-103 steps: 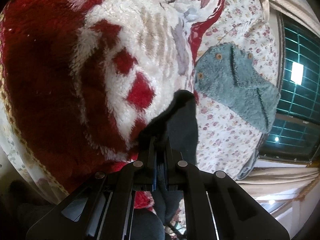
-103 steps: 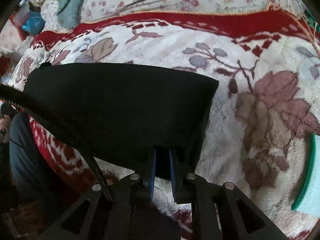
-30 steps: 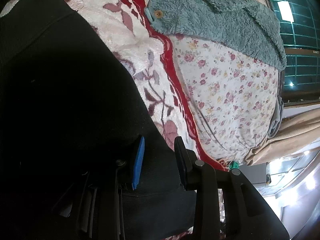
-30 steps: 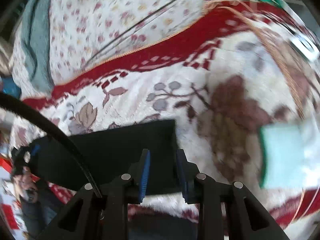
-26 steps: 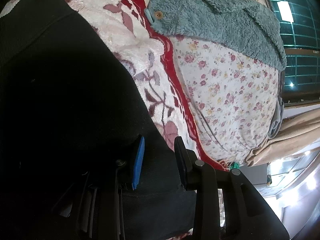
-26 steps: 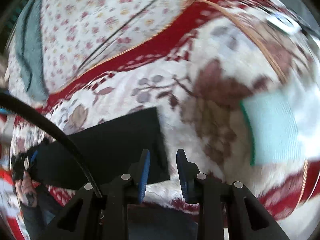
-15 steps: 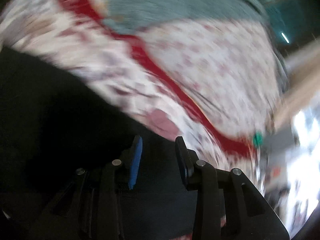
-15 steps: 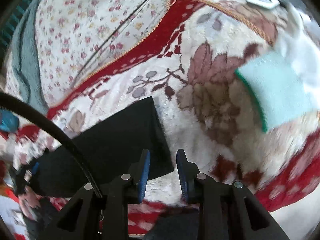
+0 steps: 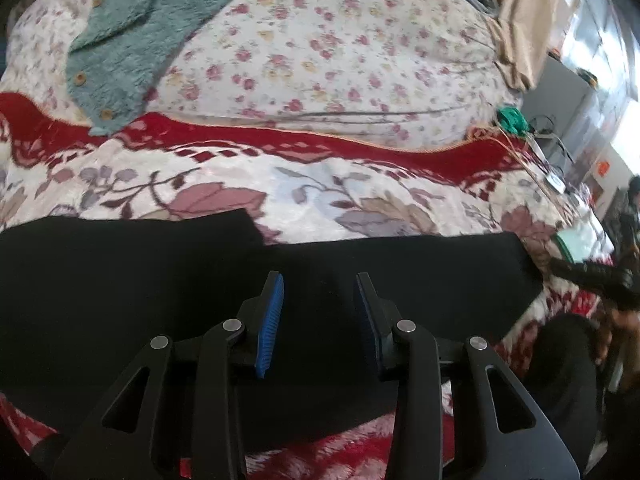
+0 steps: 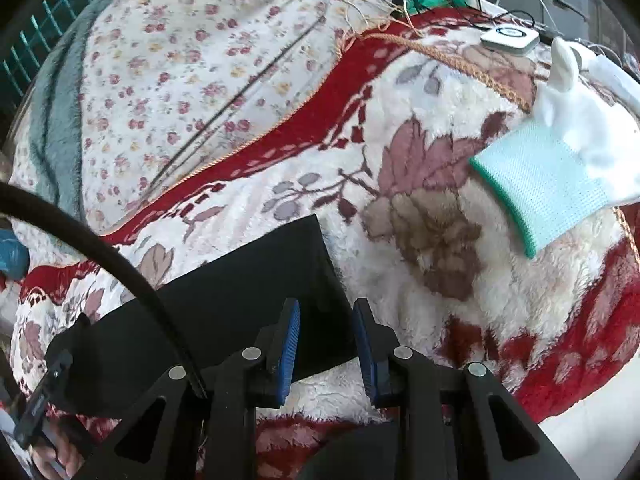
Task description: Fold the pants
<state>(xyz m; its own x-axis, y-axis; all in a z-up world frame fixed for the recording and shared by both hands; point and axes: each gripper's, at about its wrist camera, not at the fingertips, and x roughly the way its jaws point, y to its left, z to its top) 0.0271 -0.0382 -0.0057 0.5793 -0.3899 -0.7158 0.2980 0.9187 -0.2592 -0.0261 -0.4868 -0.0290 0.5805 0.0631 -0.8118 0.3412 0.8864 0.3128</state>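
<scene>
One pair of black pants [image 9: 360, 280], folded flat, lies on the plush red-and-cream floral blanket [image 9: 320, 176] covering the bed. Left tongs [image 9: 318, 312] and right tongs [image 10: 326, 336] both stand released above the pants, grasping nothing. One teal fleece garment [image 9: 160, 20] and one mint-green cloth [image 10: 536, 188] lie beyond the pants.

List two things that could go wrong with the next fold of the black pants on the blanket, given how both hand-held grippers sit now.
1. The left hand-held gripper and right hand-held gripper are open and hold nothing, so a careless regrasp may catch the fluffy blanket too.
2. The pants show a stepped top edge; folding again without lining it up would probably leave them uneven.
</scene>
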